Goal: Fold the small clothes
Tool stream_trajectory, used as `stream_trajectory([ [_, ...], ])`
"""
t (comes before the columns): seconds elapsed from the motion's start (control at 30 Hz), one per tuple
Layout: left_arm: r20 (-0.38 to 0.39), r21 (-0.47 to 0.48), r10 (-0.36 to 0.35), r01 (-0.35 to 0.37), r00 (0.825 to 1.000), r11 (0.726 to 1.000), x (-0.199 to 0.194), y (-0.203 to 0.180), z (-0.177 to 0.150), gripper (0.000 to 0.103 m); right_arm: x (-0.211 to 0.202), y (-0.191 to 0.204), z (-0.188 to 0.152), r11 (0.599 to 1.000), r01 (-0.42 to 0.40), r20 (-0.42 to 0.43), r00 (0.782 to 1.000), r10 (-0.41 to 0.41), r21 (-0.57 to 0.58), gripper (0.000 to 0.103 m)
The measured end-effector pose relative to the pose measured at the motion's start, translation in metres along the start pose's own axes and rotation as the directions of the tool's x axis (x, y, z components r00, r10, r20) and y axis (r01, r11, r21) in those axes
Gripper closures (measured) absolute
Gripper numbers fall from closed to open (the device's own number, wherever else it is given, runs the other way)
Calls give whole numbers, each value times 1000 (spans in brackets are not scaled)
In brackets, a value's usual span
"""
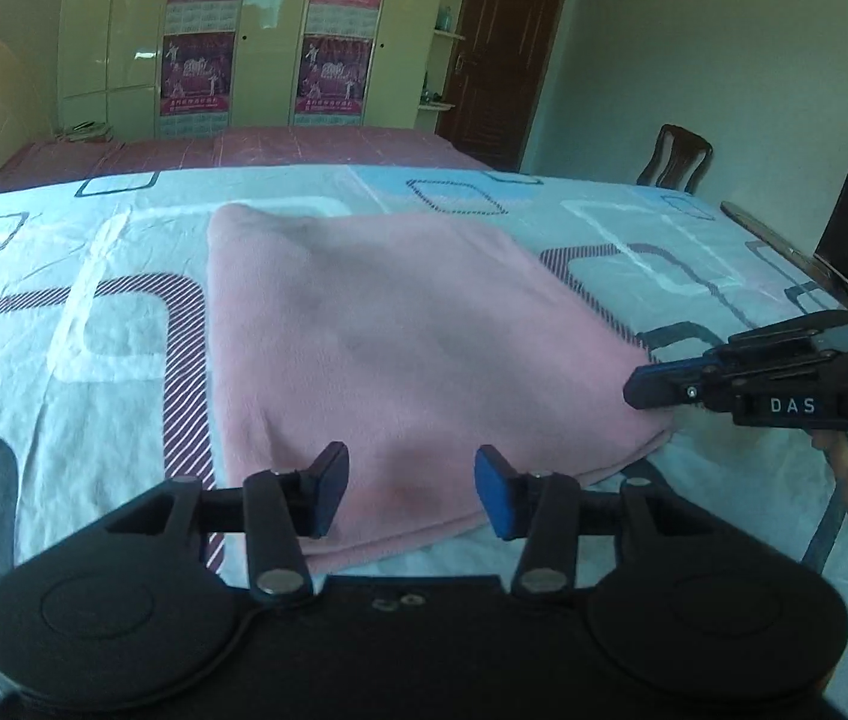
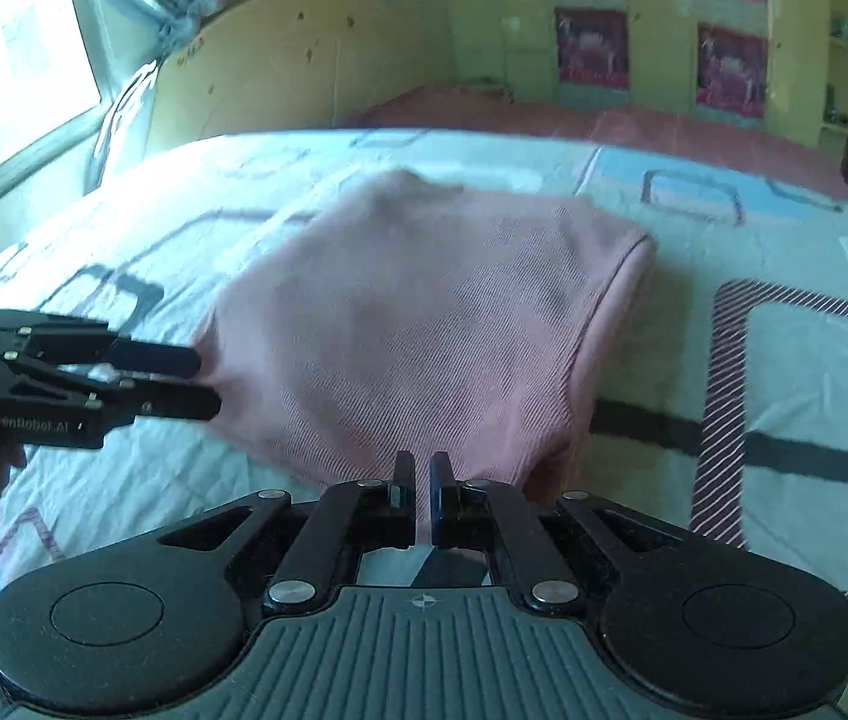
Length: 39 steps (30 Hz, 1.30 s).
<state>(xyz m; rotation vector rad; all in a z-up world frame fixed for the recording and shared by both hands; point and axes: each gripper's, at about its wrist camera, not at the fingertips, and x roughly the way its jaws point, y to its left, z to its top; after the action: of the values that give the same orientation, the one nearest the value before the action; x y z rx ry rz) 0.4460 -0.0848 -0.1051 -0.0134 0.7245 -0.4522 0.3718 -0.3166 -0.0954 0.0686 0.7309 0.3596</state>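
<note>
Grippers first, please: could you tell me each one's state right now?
Left gripper: open, fingers apart, holding nothing.
Right gripper: shut on the pink cloth.

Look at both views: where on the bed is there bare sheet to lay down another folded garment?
Bare patterned sheet lies between the pink garment and the bed's window side, and beyond the garment toward the red bedspread. The near edge is crowded: left gripper open, right gripper shut on the garment.

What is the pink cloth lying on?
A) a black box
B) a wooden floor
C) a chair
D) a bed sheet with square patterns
D: the pink cloth lies spread on the pale bed sheet printed with rounded squares, seen in both wrist views.
</note>
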Motion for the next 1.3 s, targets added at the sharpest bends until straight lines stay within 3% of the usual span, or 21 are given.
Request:
stream_trajectory([
  [0.07, -14, 16, -1, 1, 1000, 1000, 15, -8, 3, 56, 5, -4, 1, 998, 60, 28, 998, -60, -2, 101],
  [0.1, -50, 30, 12, -11, 999, 1000, 26, -10, 1, 56, 15, -7, -2, 996, 85, -17, 996, -85, -13, 101],
  [0.13, -114, 36, 38, -34, 993, 999, 40, -10, -4, 57, 31, -13, -7, 994, 112, -116, 987, -114, -17, 101],
  [0.23, -102, 0, 8, -8, 995, 1000, 32, -4, -4, 58, 27, -19, -5, 996, 85, -132, 988, -84, 6, 103],
  [0.33, 0, 22, 15, -15, 1000, 1000, 12, -1, 13, 52, 4, -21, 13, 996, 79, 5, 997, -79, 30, 103],
  [0.4, 30, 29, 38, -39, 999, 999, 17, 4, 28, 46, 11, -24, 32, 995, 90, 46, 995, -91, 35, 103],
  [0.5, 7, -3, 67, -67, 998, 998, 45, 21, 43, 46, 42, -33, 52, 995, 88, 28, 996, -90, 47, 103],
  [0.63, -37, -50, 48, -50, 998, 998, 65, 42, 41, 44, 79, -56, 45, 996, 81, -110, 991, -75, 47, 103],
  [0.7, -51, -67, 31, -35, 998, 997, 61, 45, 49, 47, 76, -57, 49, 997, 69, -112, 992, -64, 38, 103],
  [0.83, -19, -49, 47, -48, 999, 998, 75, 52, 77, 46, 74, -62, 73, 997, 77, 5, 997, -78, 7, 103],
  [1.03, -52, -15, 99, -100, 994, 995, 134, 73, 123, 45, 130, -85, 118, 995, 89, -48, 995, -87, 35, 103],
  [1.1, -124, -6, 127, -129, 984, 992, 154, 80, 125, 43, 151, -89, 119, 996, 82, -128, 989, -77, 27, 103],
  [1.13, -143, -25, 123, -128, 982, 991, 161, 86, 122, 43, 155, -90, 118, 996, 83, -127, 989, -81, 15, 103],
  [1.2, -138, -65, 106, -116, 985, 991, 161, 92, 120, 42, 155, -89, 118, 995, 94, -132, 987, -91, 16, 103],
  [1.3, -135, -28, 128, -133, 982, 991, 153, 88, 121, 42, 148, -88, 113, 995, 97, -117, 989, -92, 31, 103],
])
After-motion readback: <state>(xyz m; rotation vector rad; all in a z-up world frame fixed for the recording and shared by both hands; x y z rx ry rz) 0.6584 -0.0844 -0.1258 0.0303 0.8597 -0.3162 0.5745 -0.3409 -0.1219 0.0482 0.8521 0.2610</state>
